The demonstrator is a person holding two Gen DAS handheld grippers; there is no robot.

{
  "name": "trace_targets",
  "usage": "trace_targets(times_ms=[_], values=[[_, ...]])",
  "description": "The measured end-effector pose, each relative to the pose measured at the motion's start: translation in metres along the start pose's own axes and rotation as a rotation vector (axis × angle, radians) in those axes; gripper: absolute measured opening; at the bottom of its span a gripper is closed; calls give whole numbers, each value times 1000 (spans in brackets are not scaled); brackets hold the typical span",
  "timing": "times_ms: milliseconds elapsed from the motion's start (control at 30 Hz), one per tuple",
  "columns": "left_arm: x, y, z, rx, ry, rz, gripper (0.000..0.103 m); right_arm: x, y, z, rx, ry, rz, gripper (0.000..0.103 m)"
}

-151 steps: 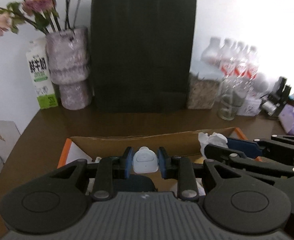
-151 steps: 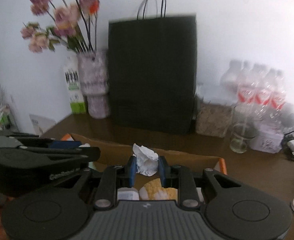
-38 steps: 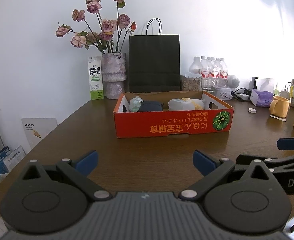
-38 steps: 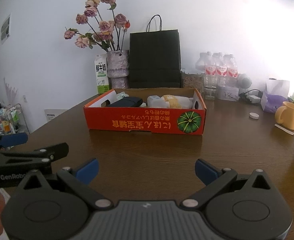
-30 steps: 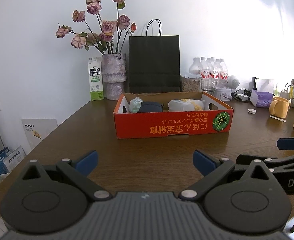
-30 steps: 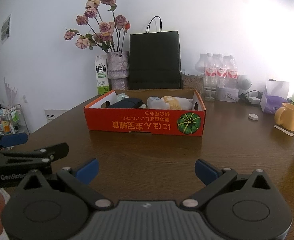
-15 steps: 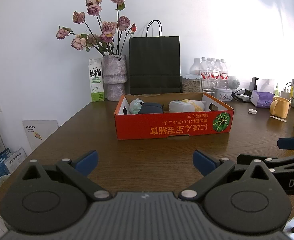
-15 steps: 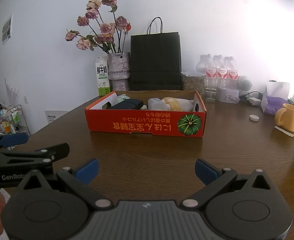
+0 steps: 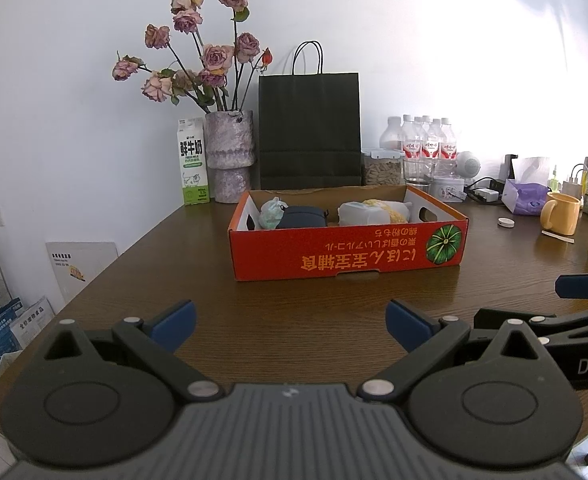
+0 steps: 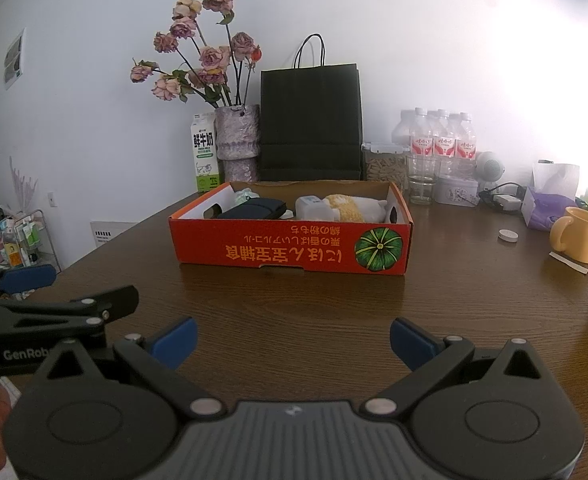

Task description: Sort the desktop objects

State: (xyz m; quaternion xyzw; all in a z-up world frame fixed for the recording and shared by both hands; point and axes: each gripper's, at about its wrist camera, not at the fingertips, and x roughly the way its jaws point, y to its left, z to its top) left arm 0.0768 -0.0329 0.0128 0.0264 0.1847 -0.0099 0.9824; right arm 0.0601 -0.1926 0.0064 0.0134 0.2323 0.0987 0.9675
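An orange cardboard box (image 9: 346,256) (image 10: 290,250) with a pumpkin print stands mid-table. Inside lie a crumpled paper ball (image 9: 270,214), a dark pouch (image 9: 304,216) (image 10: 252,209), a white container (image 9: 358,214) (image 10: 314,207) and a yellow plush item (image 9: 388,210) (image 10: 352,207). My left gripper (image 9: 290,322) is open and empty, well in front of the box. My right gripper (image 10: 294,340) is open and empty too, also short of the box. Each gripper shows at the edge of the other's view.
A vase of dried roses (image 9: 230,160), a milk carton (image 9: 192,172), a black paper bag (image 9: 310,132), water bottles (image 9: 426,146) and a glass (image 10: 422,178) line the back wall. A yellow mug (image 10: 580,234), a tissue pack (image 10: 548,206) and a small white cap (image 10: 508,235) sit at the right.
Five seconds ago each gripper was shut on an object over the box. Both now stand open and empty, pulled back from it. Over the last second the views hardly shift.
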Motion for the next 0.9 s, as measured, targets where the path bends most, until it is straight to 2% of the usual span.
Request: trace_targets(times_ms=[900], values=[[7, 3, -1, 5, 7, -8, 103, 2, -4, -1, 6, 9, 0, 103]])
